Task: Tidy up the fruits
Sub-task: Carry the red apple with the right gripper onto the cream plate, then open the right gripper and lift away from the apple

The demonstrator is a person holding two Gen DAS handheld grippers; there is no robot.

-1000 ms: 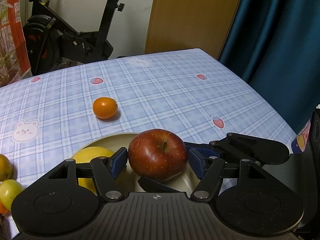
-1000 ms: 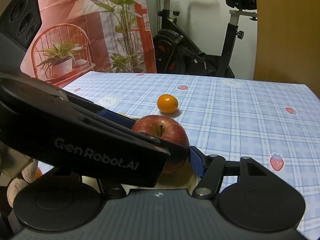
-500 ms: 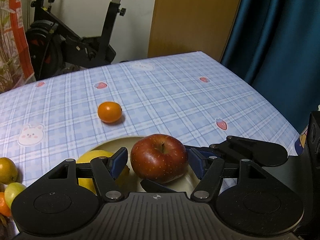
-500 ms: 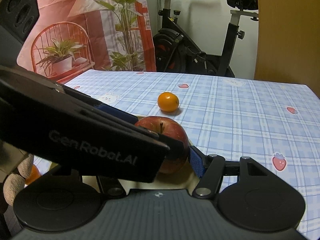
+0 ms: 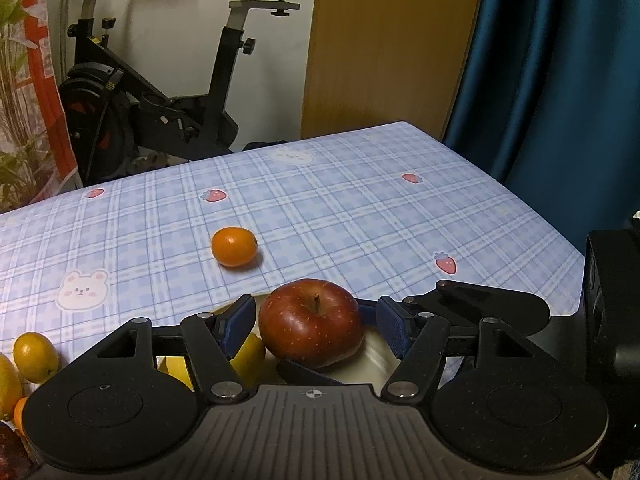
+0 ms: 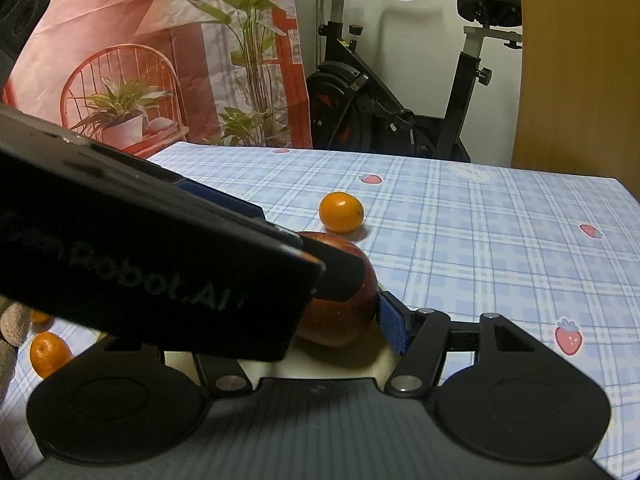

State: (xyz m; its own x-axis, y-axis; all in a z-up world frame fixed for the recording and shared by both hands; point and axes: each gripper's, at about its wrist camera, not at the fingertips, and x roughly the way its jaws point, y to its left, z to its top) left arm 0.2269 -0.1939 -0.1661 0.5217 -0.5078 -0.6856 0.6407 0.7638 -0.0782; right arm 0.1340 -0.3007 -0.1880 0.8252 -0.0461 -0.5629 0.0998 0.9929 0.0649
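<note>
A red apple (image 5: 312, 326) rests on a cream plate (image 5: 374, 360) beside a yellow fruit (image 5: 250, 354). My left gripper (image 5: 316, 328) is open around the apple, with a narrow gap at each blue pad. In the right wrist view my right gripper (image 6: 320, 328) is shut on the apple (image 6: 344, 316); its right pad (image 6: 390, 328) presses the skin. The left gripper's black housing (image 6: 160, 264) hides its other pad. One of the right gripper's fingers (image 5: 308, 374) shows under the apple's near side. A small orange (image 5: 234, 247) lies on the cloth beyond the plate.
Several small yellow and orange fruits (image 5: 34, 356) lie at the table's left; one orange (image 6: 48, 352) shows by a gloved hand (image 6: 12, 324). The checked tablecloth (image 5: 360, 208) ends at the right edge near a blue curtain (image 5: 560, 80). An exercise bike (image 5: 160, 100) stands behind.
The left wrist view has tilted upward, so the table and small orange sit lower in it. In the right wrist view the left gripper's housing covers more of the apple. The apple stays between the pads.
</note>
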